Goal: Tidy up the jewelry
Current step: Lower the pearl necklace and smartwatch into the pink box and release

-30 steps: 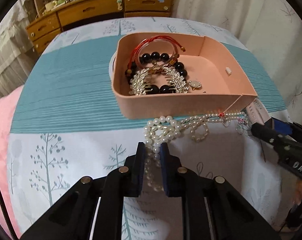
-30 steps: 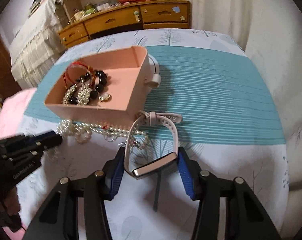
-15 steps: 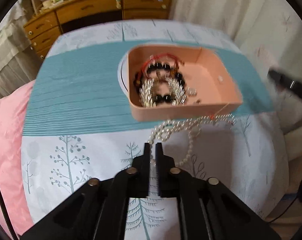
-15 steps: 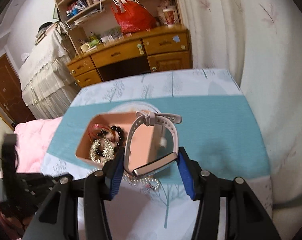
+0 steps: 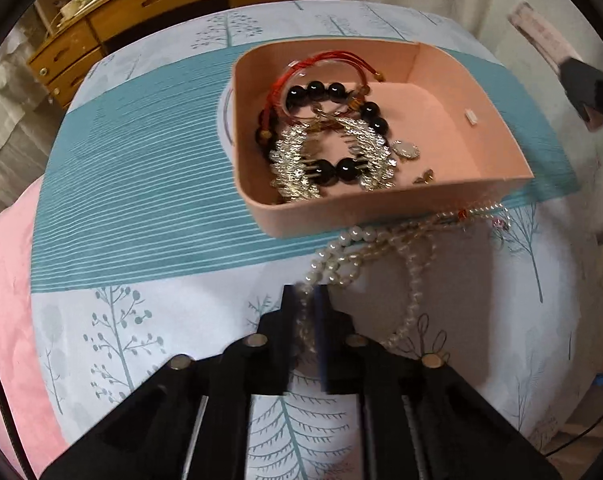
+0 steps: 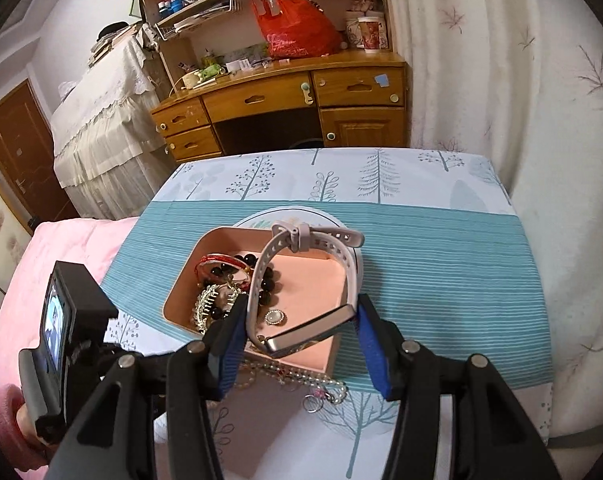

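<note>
A pink open box (image 5: pixel 381 208) (image 6: pixel 181 292) on the patterned tablecloth holds a red cord bracelet (image 5: pixel 325 64), black bead bracelets (image 5: pixel 313 90) and silver pieces (image 5: pixel 293 168). A pearl necklace (image 5: pixel 361 256) lies in front of the box. My left gripper (image 5: pixel 307 300) is shut on one end of the pearl strand. My right gripper (image 6: pixel 301 320) is shut on a smart band with a pale pink strap (image 6: pixel 313 240), held above the box. The right gripper shows at the upper right of the left wrist view (image 5: pixel 589 92).
The table (image 6: pixel 441 264) has a teal striped band and tree prints. A white round lid (image 6: pixel 353 256) lies under the box. A wooden desk with drawers (image 6: pixel 285 104) stands behind. A pink blanket (image 6: pixel 61 264) lies to the left, a curtain (image 6: pixel 521 80) to the right.
My right gripper lifted the smart band from the table and carried it over the box. My left gripper closed on the pearl strand and raised it slightly.
</note>
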Tool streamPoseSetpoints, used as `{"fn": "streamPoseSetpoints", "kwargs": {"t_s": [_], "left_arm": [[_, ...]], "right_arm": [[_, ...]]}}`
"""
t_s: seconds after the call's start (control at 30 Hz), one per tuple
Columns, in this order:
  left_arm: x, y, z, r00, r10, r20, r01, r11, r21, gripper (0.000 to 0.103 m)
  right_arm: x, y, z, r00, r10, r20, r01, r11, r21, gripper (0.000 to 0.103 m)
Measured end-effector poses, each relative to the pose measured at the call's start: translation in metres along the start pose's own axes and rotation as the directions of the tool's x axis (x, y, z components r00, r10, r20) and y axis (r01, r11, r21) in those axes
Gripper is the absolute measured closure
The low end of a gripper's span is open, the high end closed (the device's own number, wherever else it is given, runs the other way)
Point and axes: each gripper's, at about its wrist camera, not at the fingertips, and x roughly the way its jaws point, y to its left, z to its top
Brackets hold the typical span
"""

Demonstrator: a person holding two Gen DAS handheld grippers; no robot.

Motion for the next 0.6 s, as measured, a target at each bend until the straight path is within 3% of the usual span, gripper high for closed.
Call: {"fn": "streamPoseSetpoints", "kwargs": {"t_s": [0.13,0.27,0.43,0.6], "left_arm": [[-0.008,-0.001,0.002,1.0,-0.031,0.003,0.031,0.999,-0.019,0.098],[-0.04,-0.001,0.005,0.995,-0.077,0.068,0.078,0.997,-0.009,0.098],[-0.094,0.001,0.017,0.971,-0.15,0.185,0.156,0.988,-0.016,0.098],[-0.136,-0.001,0.04,0.934,-0.193,0.302,0.198,0.98,0.012,0.098]], "right_arm": [[0.002,-0.001,0.002,1.0,0.001,-0.007,-0.001,1.0,0.009,0.051],[0.002,-0.002,0.003,1.0,-0.004,-0.003,0.004,1.0,0.009,0.05],[0.003,-0.004,0.004,1.0,-0.001,-0.005,0.001,1.0,0.027,0.05],[0.006,-0.003,0.004,1.0,0.019,-0.004,-0.019,0.999,0.027,0.048]]}}
